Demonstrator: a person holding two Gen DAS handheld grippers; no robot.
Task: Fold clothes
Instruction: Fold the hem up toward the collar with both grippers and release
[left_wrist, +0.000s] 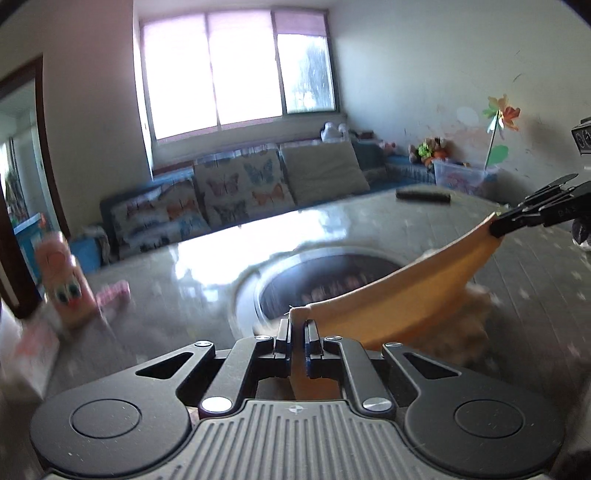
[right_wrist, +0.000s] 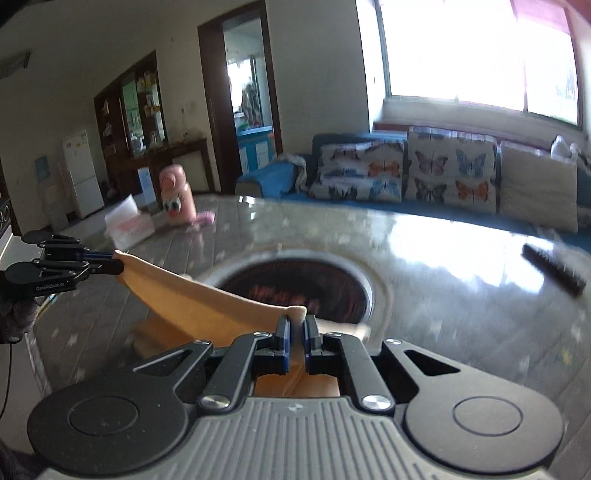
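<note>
Both grippers, the left (left_wrist: 297, 325) and the right (right_wrist: 297, 320), are closed on opposite ends of the orange cloth (left_wrist: 417, 284), which hangs stretched between them above the table (left_wrist: 480, 229), so I judge the folding is in progress, not finished.

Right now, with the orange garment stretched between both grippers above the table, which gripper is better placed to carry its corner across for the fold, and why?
Neither clearly. The left gripper and right gripper are each shut on a corner of the orange garment, held taut above the table. Both grips look equal, so either could lead.
</note>
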